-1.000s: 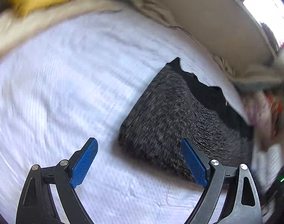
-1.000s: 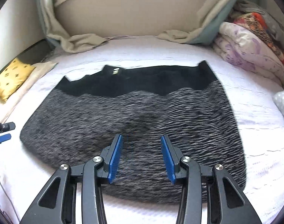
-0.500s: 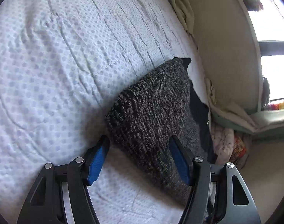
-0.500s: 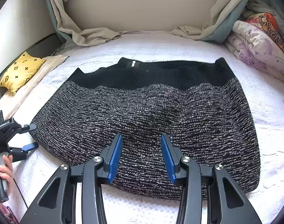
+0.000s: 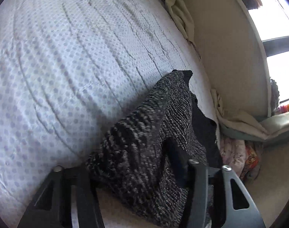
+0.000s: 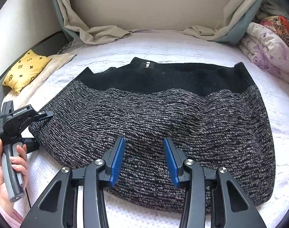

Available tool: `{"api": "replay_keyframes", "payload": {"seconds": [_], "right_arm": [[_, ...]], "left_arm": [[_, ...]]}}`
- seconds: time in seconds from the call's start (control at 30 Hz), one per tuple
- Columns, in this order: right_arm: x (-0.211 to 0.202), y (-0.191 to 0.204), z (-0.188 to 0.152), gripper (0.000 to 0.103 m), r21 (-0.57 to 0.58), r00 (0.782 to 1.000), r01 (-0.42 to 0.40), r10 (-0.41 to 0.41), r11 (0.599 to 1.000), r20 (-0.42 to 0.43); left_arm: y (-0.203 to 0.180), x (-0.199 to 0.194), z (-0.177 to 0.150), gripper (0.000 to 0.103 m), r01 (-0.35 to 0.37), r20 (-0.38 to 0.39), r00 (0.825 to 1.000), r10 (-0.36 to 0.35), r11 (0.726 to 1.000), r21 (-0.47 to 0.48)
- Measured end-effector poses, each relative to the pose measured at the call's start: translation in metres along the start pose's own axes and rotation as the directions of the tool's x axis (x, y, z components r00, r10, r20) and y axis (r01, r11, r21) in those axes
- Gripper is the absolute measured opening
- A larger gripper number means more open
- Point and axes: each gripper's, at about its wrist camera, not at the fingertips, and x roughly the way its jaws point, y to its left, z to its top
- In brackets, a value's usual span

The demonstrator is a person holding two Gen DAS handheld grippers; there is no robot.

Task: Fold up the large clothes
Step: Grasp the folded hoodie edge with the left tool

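A grey-and-black knit sweater lies flat on the white bed, its black band at the far side. My right gripper is open and hovers over the sweater's near hem, holding nothing. My left gripper is at the sweater's left edge, with one finger above the knit and one below. In the left wrist view the sweater's edge fills the gap between the fingers and hides the left pad; the jaws still stand wide around the bunched knit.
A yellow patterned cushion lies at the bed's left edge. Folded floral bedding is piled at the right. Crumpled beige cloth lies along the headboard wall. A window is beyond it.
My left gripper has moved in onto the sweater's left edge, and the knit now sits bunched between its fingers. My right gripper has stayed open over the near hem.
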Motion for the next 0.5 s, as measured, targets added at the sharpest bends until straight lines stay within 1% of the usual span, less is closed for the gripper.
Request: {"api": "replay_keyframes", "payload": {"seconds": [0.03, 0.1, 0.13, 0.2, 0.27, 0.37, 0.43, 0.5], "right_arm": [[0.002, 0.001, 0.001, 0.036, -0.008, 1.000, 0.006, -0.006, 1.000, 0.000], [0.008, 0.002, 0.002, 0.026, -0.017, 1.000, 0.013, -0.013, 1.000, -0.013], [0.014, 0.003, 0.002, 0.025, -0.018, 0.999, 0.016, -0.016, 1.000, -0.028], [0.023, 0.003, -0.001, 0.024, -0.024, 0.998, 0.021, -0.022, 0.999, -0.052], [0.035, 0.003, -0.005, 0.024, -0.039, 0.996, 0.030, -0.033, 0.999, -0.081], [0.042, -0.001, -0.008, 0.024, -0.026, 0.995, 0.016, -0.019, 1.000, -0.094], [0.043, -0.005, -0.009, 0.024, -0.003, 0.995, -0.002, 0.002, 1.000, -0.098], [0.042, -0.011, -0.007, 0.024, 0.031, 0.994, -0.028, 0.031, 0.999, -0.104]], "left_arm": [[-0.002, 0.000, 0.000, 0.042, -0.007, 0.007, 1.000, 0.007, 1.000, 0.019], [-0.006, -0.001, 0.000, 0.035, -0.020, 0.020, 1.000, 0.019, 0.999, 0.048], [-0.010, -0.002, 0.000, 0.031, -0.031, 0.028, 0.999, 0.029, 0.997, 0.071], [-0.018, -0.004, -0.001, 0.027, -0.053, 0.044, 0.998, 0.048, 0.992, 0.116], [-0.032, -0.009, -0.002, 0.025, -0.080, 0.071, 0.995, 0.068, 0.982, 0.173], [-0.064, -0.018, -0.008, 0.024, -0.119, 0.126, 0.988, 0.085, 0.947, 0.298], [-0.094, -0.027, -0.015, 0.023, -0.127, 0.158, 0.985, 0.070, 0.912, 0.389], [-0.126, -0.031, -0.022, 0.023, -0.131, 0.173, 0.983, 0.054, 0.874, 0.468]]}}
